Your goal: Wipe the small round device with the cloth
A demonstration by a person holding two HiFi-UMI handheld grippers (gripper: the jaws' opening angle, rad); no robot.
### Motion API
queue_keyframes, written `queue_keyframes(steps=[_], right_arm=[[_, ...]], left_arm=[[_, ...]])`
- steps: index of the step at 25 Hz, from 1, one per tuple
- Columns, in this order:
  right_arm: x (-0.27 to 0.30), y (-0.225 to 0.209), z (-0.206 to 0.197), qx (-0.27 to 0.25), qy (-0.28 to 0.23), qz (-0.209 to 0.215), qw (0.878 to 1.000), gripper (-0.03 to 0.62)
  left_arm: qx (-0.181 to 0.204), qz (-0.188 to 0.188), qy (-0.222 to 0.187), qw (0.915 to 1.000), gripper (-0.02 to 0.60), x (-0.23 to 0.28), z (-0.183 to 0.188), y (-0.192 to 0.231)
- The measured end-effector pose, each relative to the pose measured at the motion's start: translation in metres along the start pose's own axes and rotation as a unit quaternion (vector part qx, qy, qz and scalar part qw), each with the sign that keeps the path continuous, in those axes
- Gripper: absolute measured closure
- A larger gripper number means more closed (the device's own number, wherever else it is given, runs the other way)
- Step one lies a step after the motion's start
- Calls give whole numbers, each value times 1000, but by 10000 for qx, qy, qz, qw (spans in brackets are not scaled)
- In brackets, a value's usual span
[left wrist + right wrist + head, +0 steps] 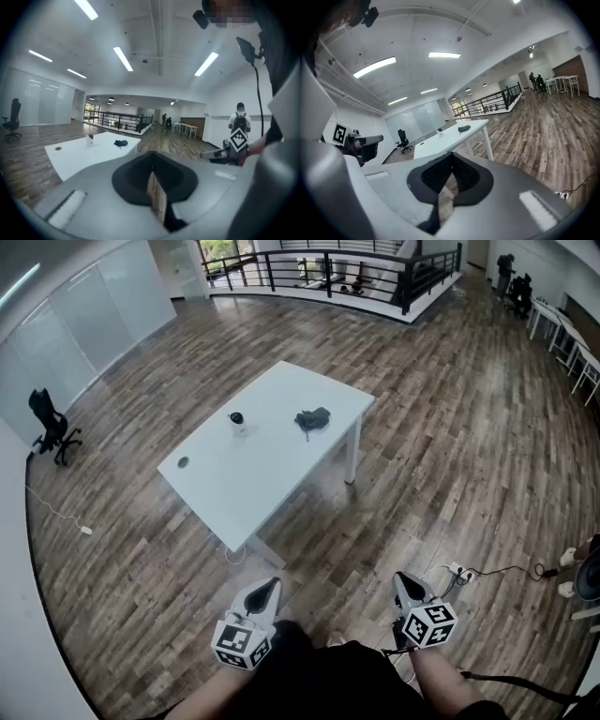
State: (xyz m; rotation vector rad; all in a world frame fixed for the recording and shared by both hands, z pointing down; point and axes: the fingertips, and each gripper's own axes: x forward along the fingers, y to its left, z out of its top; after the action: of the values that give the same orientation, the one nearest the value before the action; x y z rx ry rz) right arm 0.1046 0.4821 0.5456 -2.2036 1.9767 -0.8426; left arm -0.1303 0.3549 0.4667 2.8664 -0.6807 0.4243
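Observation:
The small round device [237,421], white with a dark top, stands upright on the white table [244,479]. A crumpled dark cloth [313,418] lies to its right on the same table. Both grippers hang low in the head view, far from the table over the wooden floor. My left gripper [273,584] has its jaws together with nothing between them, and so does my right gripper [400,578]. In the left gripper view the device [90,138] and cloth [121,143] sit far ahead. The right gripper view shows the device [439,132] and cloth [464,128] in the distance.
A small dark disc [183,462] lies near the table's left corner. A black office chair [52,426] stands at the far left, and a black railing [328,268] runs along the back. A power strip with cables [459,573] lies by my right gripper. A person with a backpack [240,124] stands at the right.

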Motion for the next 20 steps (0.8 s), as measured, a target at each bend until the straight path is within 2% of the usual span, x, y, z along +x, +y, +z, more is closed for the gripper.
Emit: queue_keyframes(steps=[6,12,20], right_arm=[[24,-17,11,110,-98,-49,9999,592],[42,-39,33,-83,-88,-221,9997,592],[82,-72,92,102,-277,-685,9972,592]], left_arm=[[81,-91,55,9999,575,32,9,20],[154,-199,-251,9994,575,95,36,45],[162,-698,-420,9965,575,186,89,78]])
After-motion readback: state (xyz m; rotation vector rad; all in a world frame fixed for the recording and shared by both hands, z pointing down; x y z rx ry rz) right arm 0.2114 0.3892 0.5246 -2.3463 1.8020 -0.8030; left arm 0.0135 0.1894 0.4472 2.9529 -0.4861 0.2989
